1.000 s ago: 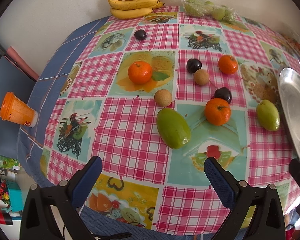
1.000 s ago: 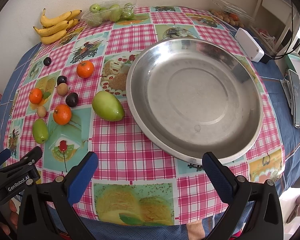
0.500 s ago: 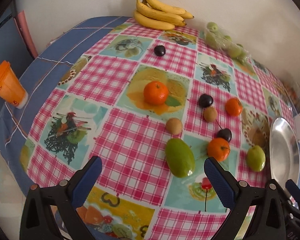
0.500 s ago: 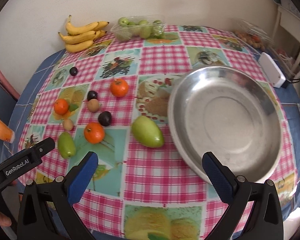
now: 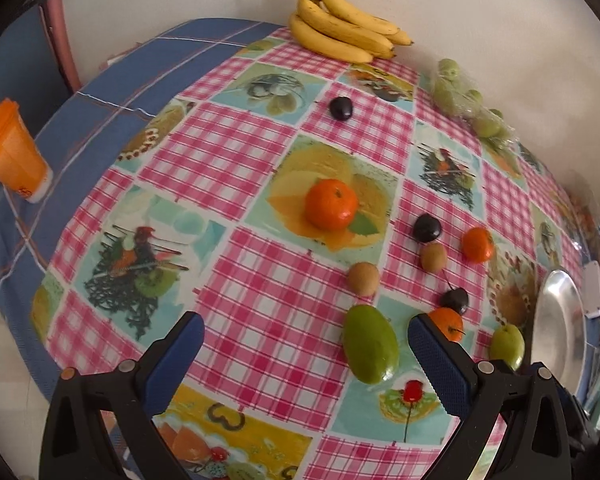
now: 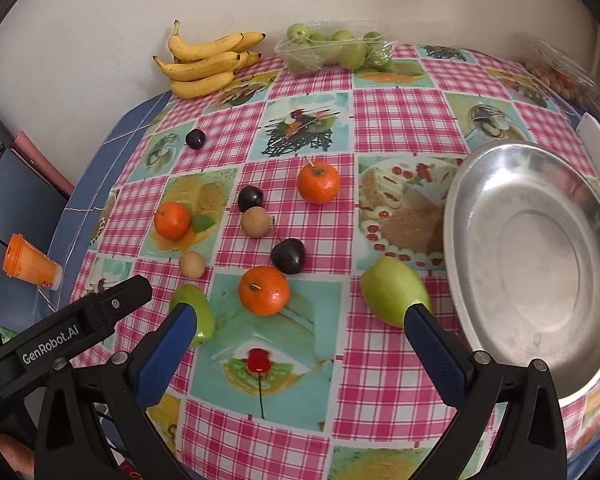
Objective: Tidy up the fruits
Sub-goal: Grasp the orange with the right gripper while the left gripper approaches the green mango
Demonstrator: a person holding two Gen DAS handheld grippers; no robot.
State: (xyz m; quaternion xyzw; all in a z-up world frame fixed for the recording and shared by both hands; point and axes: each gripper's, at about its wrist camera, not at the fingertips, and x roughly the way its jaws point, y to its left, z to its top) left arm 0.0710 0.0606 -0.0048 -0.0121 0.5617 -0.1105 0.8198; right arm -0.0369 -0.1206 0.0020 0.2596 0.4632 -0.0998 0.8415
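Loose fruit lies on a checked tablecloth: three oranges (image 6: 263, 290) (image 6: 318, 182) (image 6: 172, 220), dark plums (image 6: 287, 255), small brown fruits (image 6: 255, 221), and two green mangoes (image 6: 394, 297) (image 5: 369, 344). An empty steel plate (image 6: 532, 264) sits at the right. My right gripper (image 6: 300, 344) is open above the near table edge, with the nearest orange just beyond its fingertips. My left gripper (image 5: 306, 354) is open too, with the darker mango (image 5: 369, 344) just inside its right finger (image 5: 436, 360). The left gripper's body (image 6: 64, 332) shows in the right wrist view.
Bananas (image 6: 208, 62) and a clear tray of green fruit (image 6: 336, 50) rest against the back wall. An orange cup (image 5: 12, 156) stands beyond the table's left edge. A white box (image 6: 598, 156) lies behind the plate, near a second clear tray (image 6: 556, 72).
Both views have swung leftward and closer to the loose fruit. The plate has slid to the right in each view. Both grippers stay open.
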